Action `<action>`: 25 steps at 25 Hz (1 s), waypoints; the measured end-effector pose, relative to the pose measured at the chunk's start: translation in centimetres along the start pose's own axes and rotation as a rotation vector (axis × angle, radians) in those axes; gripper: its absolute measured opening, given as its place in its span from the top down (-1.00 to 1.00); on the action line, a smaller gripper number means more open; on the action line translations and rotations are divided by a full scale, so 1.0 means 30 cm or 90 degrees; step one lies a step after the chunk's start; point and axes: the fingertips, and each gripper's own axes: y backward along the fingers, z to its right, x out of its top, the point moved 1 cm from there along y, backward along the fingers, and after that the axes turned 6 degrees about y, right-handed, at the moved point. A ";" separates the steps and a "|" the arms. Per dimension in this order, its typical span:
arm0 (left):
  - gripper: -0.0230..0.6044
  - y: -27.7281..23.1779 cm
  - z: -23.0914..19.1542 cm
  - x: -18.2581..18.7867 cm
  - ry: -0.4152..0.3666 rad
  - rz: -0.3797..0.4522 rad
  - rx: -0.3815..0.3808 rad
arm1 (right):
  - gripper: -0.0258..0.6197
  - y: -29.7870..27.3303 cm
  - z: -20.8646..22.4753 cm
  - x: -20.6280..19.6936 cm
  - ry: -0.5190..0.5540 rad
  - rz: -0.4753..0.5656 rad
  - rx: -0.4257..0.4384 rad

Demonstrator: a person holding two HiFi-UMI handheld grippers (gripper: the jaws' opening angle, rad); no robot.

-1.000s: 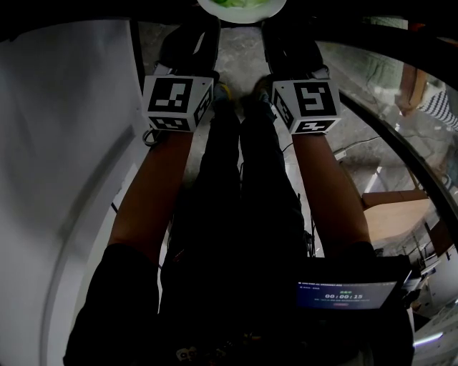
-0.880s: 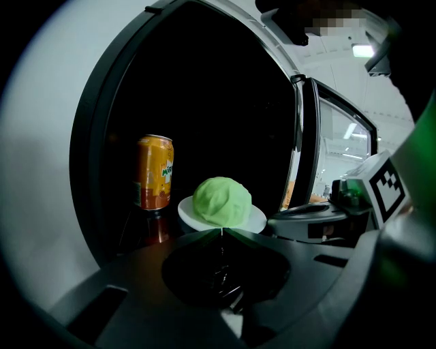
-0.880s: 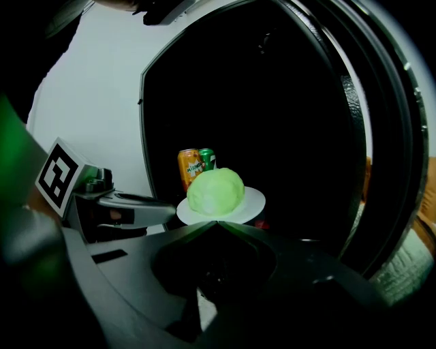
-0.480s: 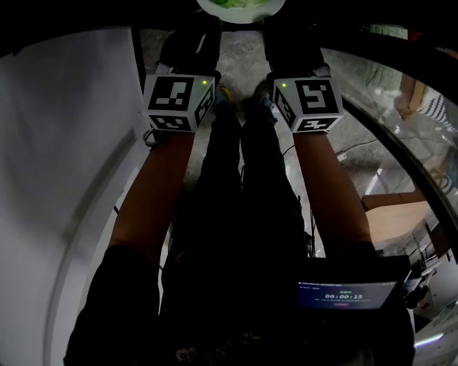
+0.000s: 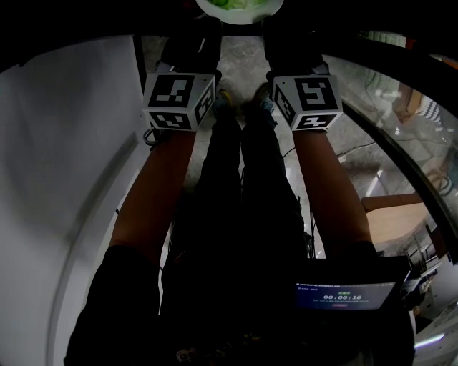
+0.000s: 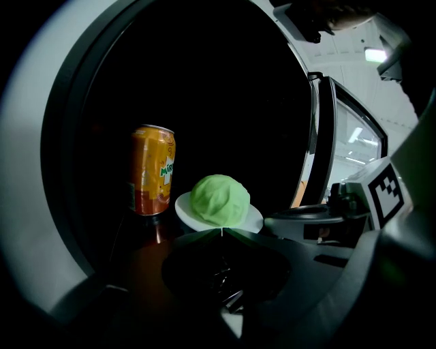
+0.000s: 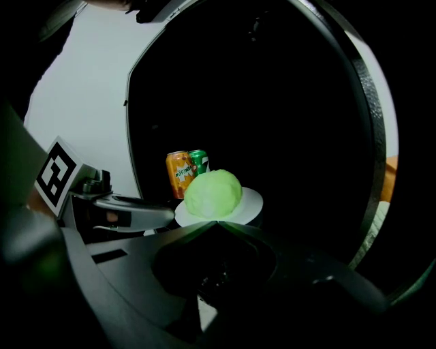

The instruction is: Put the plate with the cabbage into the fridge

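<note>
A pale green cabbage [image 6: 219, 200] sits on a white plate [image 6: 253, 220], held up in front of the dark open fridge. My left gripper [image 6: 221, 230] is shut on the plate's near rim. In the right gripper view the cabbage [image 7: 213, 193] and plate [image 7: 252, 202] appear again, with my right gripper [image 7: 218, 221] shut on the rim beside the left one. The head view shows only the plate's edge [image 5: 240, 10] at the top, above the two marker cubes [image 5: 177, 100] [image 5: 308, 99].
Inside the fridge an orange can [image 6: 152, 178] stands just left of the plate, and a green can [image 7: 199, 162] stands beside the orange one [image 7: 178, 174]. The glass fridge door [image 6: 340, 160] hangs open at the right. A white fridge wall [image 5: 64, 164] runs along the left.
Both grippers have carried the plate forward toward the fridge opening. The cans look larger and closer, and the dark interior fills more of both gripper views.
</note>
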 end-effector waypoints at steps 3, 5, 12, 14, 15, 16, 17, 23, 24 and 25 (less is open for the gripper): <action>0.90 -0.003 -0.004 -0.007 0.008 -0.002 0.004 | 0.90 -0.004 0.000 -0.007 0.001 -0.004 0.003; 0.90 -0.005 -0.001 -0.010 0.012 -0.003 0.003 | 0.90 -0.002 0.002 -0.010 0.000 -0.006 0.005; 0.90 0.002 -0.014 0.010 0.009 0.012 -0.003 | 0.90 0.008 0.019 0.004 -0.008 0.005 -0.006; 0.90 0.010 -0.026 0.024 0.004 0.022 -0.002 | 0.90 0.014 0.029 0.011 -0.009 0.011 -0.012; 0.90 0.017 -0.032 0.030 0.002 0.027 -0.002 | 0.90 0.018 0.031 0.014 -0.007 0.013 -0.015; 0.90 0.025 -0.038 0.035 0.000 0.031 -0.002 | 0.90 0.022 0.032 0.016 -0.004 0.014 -0.017; 0.90 0.034 -0.044 0.041 0.000 0.036 -0.002 | 0.90 0.025 0.032 0.018 -0.001 0.014 -0.020; 0.90 0.095 -0.103 0.103 0.004 0.069 0.004 | 0.90 0.017 0.009 0.052 0.003 0.019 -0.028; 0.90 0.098 -0.105 0.104 0.006 0.074 0.003 | 0.90 0.019 0.012 0.050 0.004 0.019 -0.030; 0.90 0.097 -0.105 0.105 0.008 0.079 0.002 | 0.90 0.021 0.016 0.049 0.006 0.019 -0.033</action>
